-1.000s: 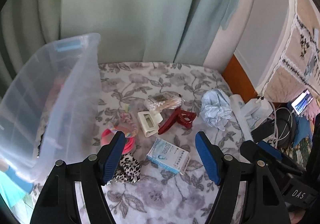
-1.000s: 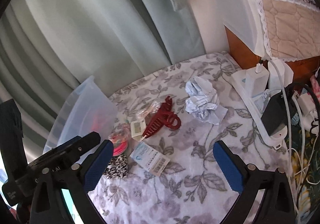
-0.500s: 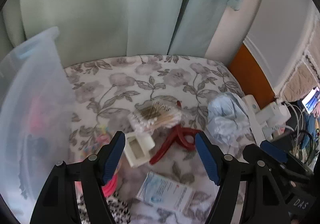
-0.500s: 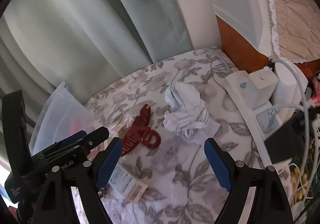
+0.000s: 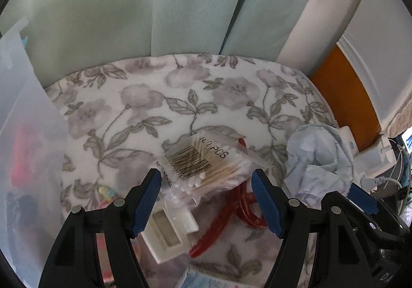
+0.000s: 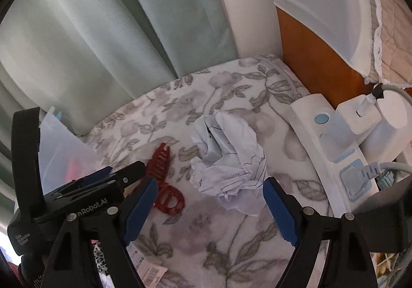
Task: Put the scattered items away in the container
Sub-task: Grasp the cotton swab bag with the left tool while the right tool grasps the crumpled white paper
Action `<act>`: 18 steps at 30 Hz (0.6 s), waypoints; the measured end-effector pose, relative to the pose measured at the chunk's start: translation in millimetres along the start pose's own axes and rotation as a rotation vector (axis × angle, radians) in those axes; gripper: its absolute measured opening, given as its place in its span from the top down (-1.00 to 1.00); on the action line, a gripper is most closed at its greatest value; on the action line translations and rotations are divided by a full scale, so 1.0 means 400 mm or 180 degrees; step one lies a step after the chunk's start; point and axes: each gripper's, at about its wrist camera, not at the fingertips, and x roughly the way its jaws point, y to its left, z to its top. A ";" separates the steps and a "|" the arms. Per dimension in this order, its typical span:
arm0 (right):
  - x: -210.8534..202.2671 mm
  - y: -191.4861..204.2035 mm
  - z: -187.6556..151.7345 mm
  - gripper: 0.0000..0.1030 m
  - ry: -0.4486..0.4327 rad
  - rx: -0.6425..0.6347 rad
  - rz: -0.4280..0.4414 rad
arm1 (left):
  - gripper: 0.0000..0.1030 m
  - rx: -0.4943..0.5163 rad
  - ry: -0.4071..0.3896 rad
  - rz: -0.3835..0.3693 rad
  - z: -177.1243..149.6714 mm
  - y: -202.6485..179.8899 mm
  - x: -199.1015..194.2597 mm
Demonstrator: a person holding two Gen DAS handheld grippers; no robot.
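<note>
red hair clip half under swab bag

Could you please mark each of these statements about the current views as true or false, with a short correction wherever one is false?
1. The left gripper has its blue pads on either side of a bag of cotton swabs. True.
2. The right gripper is shut on the crumpled paper. False: its jaws stand open and the paper lies on the floral blanket ahead of them.
3. The red hair claw lies partly under the bag of cotton swabs. True.
4. The clear plastic container holds nothing. False: reddish and dark shapes show through its wall.
5. The white power strip has nothing plugged in. False: plugs and an adapter sit in it.
</note>
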 end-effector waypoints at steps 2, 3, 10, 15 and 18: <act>0.011 -0.009 0.004 -0.67 0.0005 0.0042 -0.0012 | -0.43 -0.0008 -0.0010 0.0010 0.006 0.004 0.010; 0.017 -0.012 0.006 -0.67 0.0010 0.0054 -0.0015 | -0.43 -0.0005 -0.0018 0.0023 0.010 0.005 0.014; 0.054 -0.022 0.020 -0.54 0.0032 0.0091 -0.0030 | -0.41 -0.0047 -0.0089 0.0084 0.034 0.030 0.035; 0.081 -0.026 0.025 -0.37 0.0060 0.0101 -0.0041 | -0.25 -0.0077 -0.0108 0.0054 0.047 0.047 0.046; 0.093 -0.033 0.025 -0.31 0.0076 0.0118 -0.0059 | -0.19 -0.0070 -0.0138 0.0032 0.054 0.048 0.046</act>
